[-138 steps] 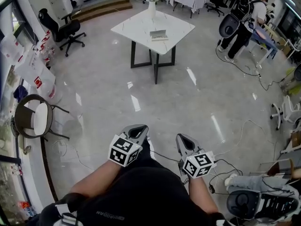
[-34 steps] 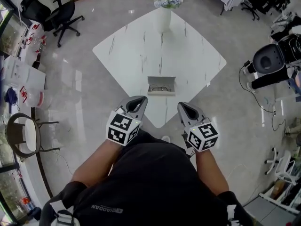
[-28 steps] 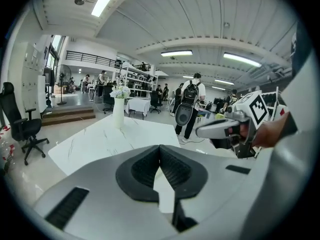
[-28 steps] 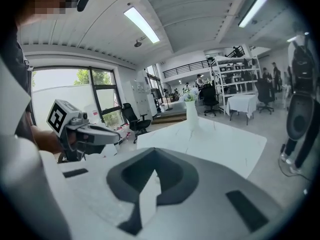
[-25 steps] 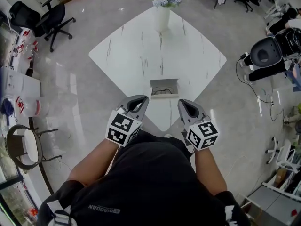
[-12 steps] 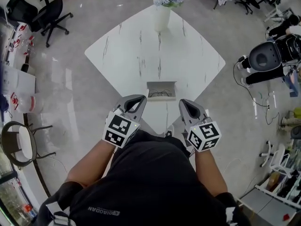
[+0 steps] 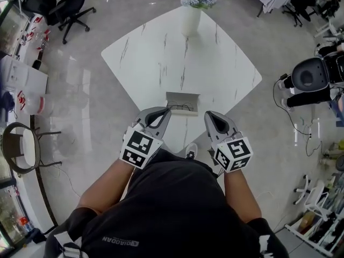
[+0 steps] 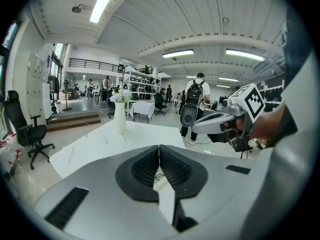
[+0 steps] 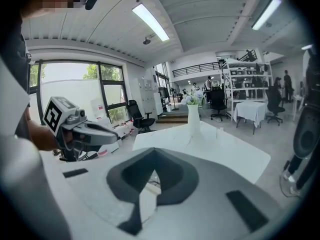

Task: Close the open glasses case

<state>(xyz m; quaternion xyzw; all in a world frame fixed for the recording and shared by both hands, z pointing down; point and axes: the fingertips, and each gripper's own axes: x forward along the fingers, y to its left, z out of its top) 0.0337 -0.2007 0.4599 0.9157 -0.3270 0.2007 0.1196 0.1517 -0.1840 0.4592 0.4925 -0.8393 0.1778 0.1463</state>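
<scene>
The open glasses case (image 7: pixel 181 102) lies near the closest corner of the white marble table (image 7: pixel 161 52), lid up, with a pair of glasses inside. My left gripper (image 7: pixel 159 115) is shut and empty, its tip just short of the case's front left corner. My right gripper (image 7: pixel 213 117) is shut and empty too, a little to the right of the case. In the left gripper view the pads (image 8: pixel 172 166) meet along a seam, and a strip of the case (image 8: pixel 161 181) shows under them. In the right gripper view the case (image 9: pixel 150 184) peeks through the gap below the closed pads (image 9: pixel 172 176).
A white vase with flowers (image 7: pixel 192 15) stands at the table's far corner. A black office chair (image 7: pixel 64 4) is at the back left, a round chair (image 7: pixel 21 147) at the left, a black seat (image 7: pixel 314 79) and floor cables at the right. People stand far off.
The person has come closer to the table corner, and both grippers have edged forward toward the case. Their jaws stayed shut. The case has not been touched.
</scene>
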